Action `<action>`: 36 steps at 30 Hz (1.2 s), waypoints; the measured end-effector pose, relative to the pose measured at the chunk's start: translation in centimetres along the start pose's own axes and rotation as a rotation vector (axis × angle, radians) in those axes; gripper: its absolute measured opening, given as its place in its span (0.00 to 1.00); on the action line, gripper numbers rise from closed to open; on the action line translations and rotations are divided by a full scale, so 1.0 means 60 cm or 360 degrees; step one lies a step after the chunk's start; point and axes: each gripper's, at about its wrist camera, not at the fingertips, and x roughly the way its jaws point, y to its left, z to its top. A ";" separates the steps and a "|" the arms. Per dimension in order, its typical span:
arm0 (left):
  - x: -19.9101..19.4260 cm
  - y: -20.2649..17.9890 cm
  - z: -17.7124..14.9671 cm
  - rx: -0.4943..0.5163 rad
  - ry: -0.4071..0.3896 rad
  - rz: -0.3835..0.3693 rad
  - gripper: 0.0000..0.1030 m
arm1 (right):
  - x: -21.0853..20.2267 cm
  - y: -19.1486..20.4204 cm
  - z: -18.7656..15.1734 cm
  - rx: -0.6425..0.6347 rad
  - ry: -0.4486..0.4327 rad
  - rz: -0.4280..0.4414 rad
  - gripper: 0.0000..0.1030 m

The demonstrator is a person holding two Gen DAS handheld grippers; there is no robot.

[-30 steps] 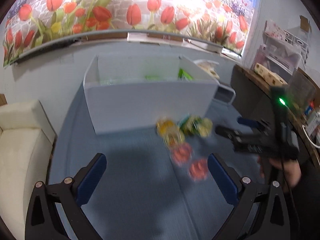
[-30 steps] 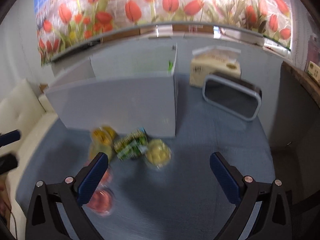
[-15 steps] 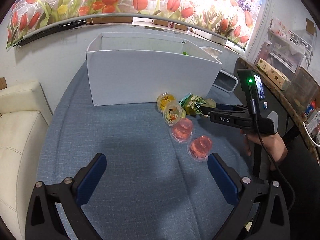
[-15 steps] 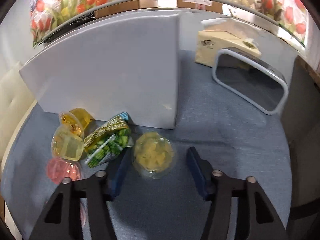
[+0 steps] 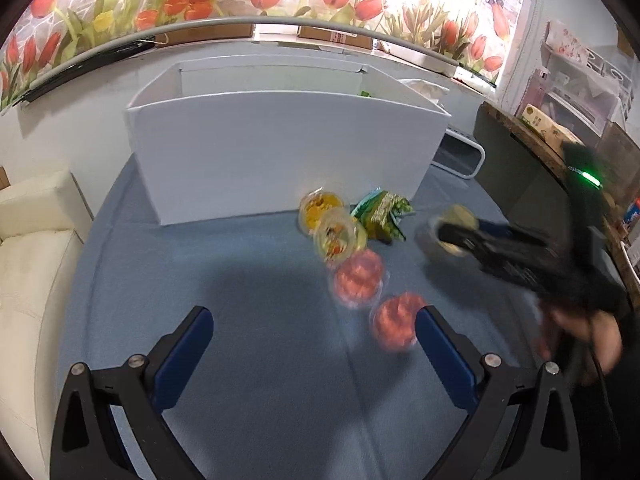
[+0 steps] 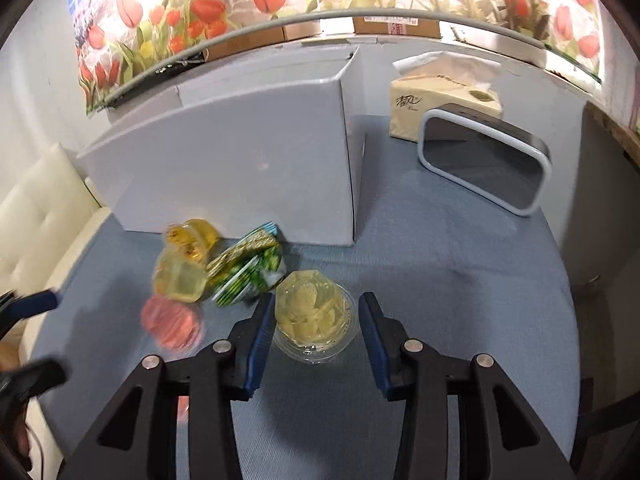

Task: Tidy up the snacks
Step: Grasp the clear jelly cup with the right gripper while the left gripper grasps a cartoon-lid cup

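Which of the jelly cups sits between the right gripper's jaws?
The pale yellow cup, the one right of the green packet. The right gripper is shut on it; the orange and pink cups lie apart.

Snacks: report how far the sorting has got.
Done: something green shows inside the white box, probably a snack already put in. In hand: the right hand-held gripper is shut on the pale yellow jelly cup. Left: the green packet, two yellow cups and two red cups lie on the table. The left hand-held gripper is open, holding nothing.
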 end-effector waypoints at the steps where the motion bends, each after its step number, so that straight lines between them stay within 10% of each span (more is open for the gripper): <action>1: 0.010 -0.004 0.010 -0.0012 0.0007 0.0000 1.00 | -0.014 0.001 -0.006 0.0006 -0.0014 0.0012 0.45; 16: 0.140 -0.052 0.070 0.0062 0.0104 0.0164 1.00 | -0.159 0.005 -0.062 0.0030 -0.0143 0.0090 0.45; 24: 0.166 -0.056 0.077 0.0065 0.0166 0.0178 0.46 | -0.164 0.002 -0.069 0.0048 -0.0144 0.0073 0.45; 36: 0.093 -0.042 0.071 0.0054 0.0033 0.0104 0.46 | -0.161 0.027 -0.063 0.0025 -0.0158 0.0103 0.45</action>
